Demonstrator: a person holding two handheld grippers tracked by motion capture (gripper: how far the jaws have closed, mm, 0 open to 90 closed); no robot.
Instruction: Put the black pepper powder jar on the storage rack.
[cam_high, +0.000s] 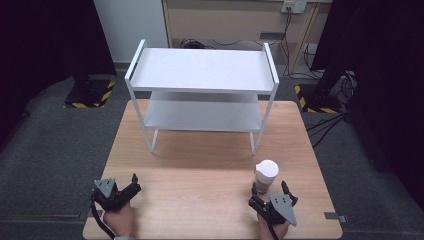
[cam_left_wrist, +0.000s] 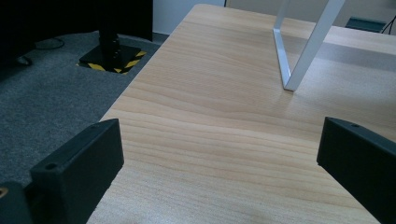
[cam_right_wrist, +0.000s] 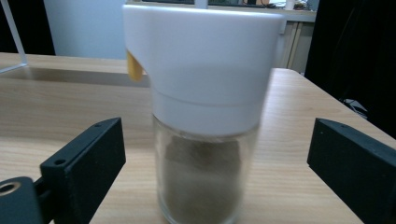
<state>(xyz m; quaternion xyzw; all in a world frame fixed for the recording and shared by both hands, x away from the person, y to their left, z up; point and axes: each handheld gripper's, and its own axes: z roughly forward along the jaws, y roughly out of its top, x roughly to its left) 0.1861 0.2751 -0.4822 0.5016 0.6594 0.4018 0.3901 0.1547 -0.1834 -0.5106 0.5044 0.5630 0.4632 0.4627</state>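
In the high view, the jar (cam_high: 265, 176) stood lower right on the desk (cam_high: 200, 165), just above the right claw (cam_high: 271, 190). The left claw (cam_high: 134, 182) (lower left) gaped, released. In the right gripper view, the jar sat between spread, untouching jaws.

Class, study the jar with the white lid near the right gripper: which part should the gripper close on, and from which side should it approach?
Grip the clear glass body of the jar, below its wider white lid. It stands upright on the table, so the right gripper should come in level from the person's side, one jaw on either side.
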